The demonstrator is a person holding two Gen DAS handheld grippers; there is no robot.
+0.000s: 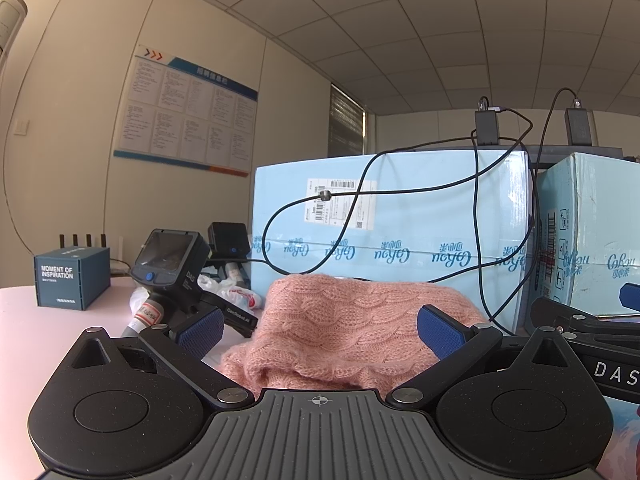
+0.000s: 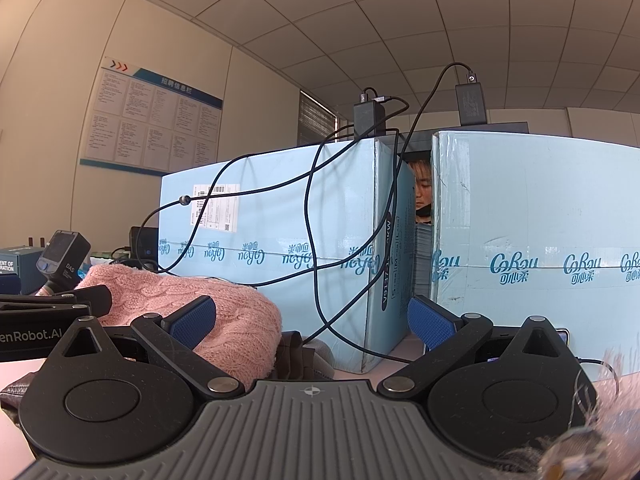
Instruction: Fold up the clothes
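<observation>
A pink cable-knit sweater (image 1: 360,320) lies bunched on the pale pink tabletop (image 1: 48,332). Directly behind it stand two large light-blue cardboard boxes (image 1: 392,232) side by side, black cables (image 1: 476,216) draped down their fronts. Left of the sweater lies a spare black hand-held gripper (image 1: 176,276); further left, a small dark-blue box (image 1: 72,278). A notice board (image 1: 188,112) hangs on the wall behind.
</observation>
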